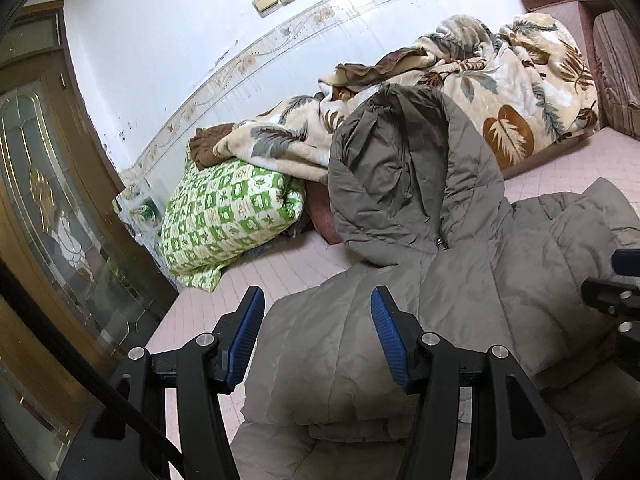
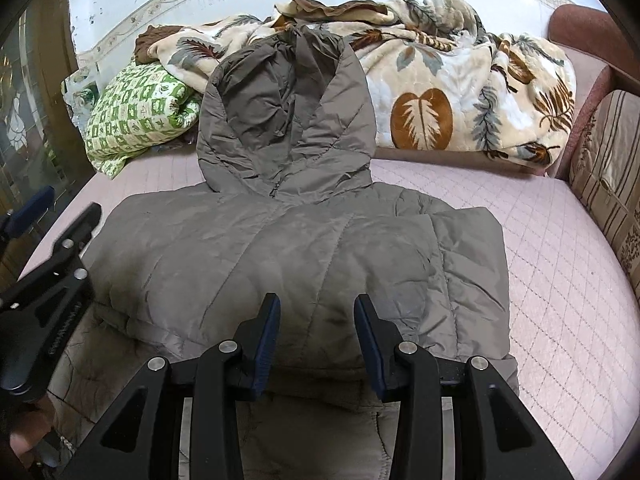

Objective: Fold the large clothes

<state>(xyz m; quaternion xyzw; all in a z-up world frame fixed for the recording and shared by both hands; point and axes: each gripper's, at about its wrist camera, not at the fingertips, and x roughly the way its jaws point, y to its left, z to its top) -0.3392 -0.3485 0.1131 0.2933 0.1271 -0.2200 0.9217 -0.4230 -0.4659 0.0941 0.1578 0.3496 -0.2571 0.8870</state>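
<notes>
A grey-brown hooded puffer jacket (image 2: pixel 304 248) lies folded on the pink quilted bed (image 2: pixel 540 240). Its hood (image 2: pixel 288 120) stands up against the bedding behind it. In the left wrist view the same jacket (image 1: pixel 460 280) spreads to the right, with the hood (image 1: pixel 400 168) propped up. My left gripper (image 1: pixel 318 304) is open over the jacket's left edge, and no cloth is pinched between its blue pads. My right gripper (image 2: pixel 316 312) is open above the jacket's near fold, also holding nothing. Each gripper shows at the edge of the other's view: the left gripper (image 2: pixel 60 216) and the right gripper (image 1: pixel 616 280).
A leaf-patterned cream blanket (image 2: pixel 460 92) is heaped along the wall behind the hood. A green checked pillow (image 1: pixel 228 216) sits at the left. A wooden door with patterned glass (image 1: pixel 44 184) stands left of the bed. A striped cushion (image 2: pixel 608 184) and a reddish headboard (image 2: pixel 580 36) close the right side.
</notes>
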